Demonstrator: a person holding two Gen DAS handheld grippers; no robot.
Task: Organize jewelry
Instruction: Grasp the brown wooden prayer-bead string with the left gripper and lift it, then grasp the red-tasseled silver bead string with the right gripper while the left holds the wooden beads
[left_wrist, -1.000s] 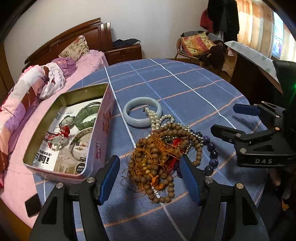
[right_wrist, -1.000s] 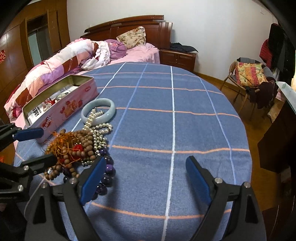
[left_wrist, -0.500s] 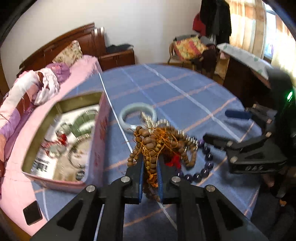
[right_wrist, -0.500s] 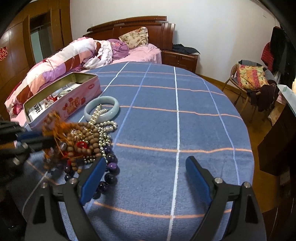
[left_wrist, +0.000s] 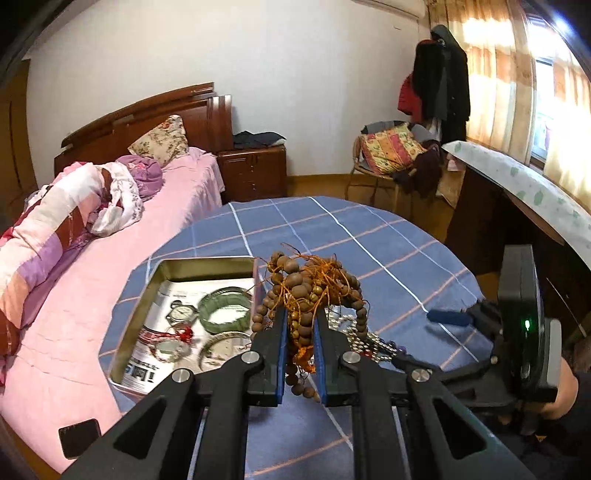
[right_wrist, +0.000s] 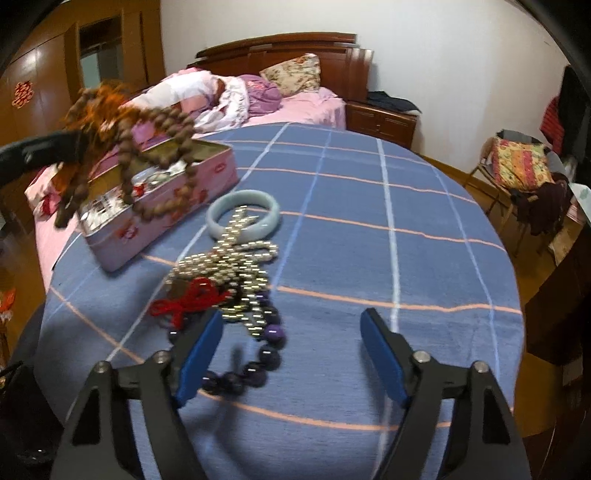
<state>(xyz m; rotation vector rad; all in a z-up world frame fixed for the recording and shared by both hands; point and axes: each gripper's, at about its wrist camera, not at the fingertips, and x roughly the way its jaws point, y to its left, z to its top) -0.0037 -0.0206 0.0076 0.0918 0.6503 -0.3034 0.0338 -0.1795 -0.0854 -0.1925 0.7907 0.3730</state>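
Observation:
My left gripper is shut on a tangled string of brown wooden beads with orange cord. It holds them lifted off the table, by the near corner of the open pink tin. In the right wrist view the beads dangle over the tin. My right gripper hovers over the pile left on the blue cloth, its jaws closing. A purple bead bracelet lies between its fingers, untouched by the pads. Silver beads, a red cord and a pale jade bangle lie beyond.
Inside the tin lie a green bangle, a watch and other pieces. A pink bed runs along the table's left side, with a black phone on it. A chair with a cushion stands at the back right.
My left gripper shut on the brown beads, then rose with them off the pile toward the tin. The right gripper's jaws have narrowed a little; the silver, red and purple pieces stayed on the cloth.

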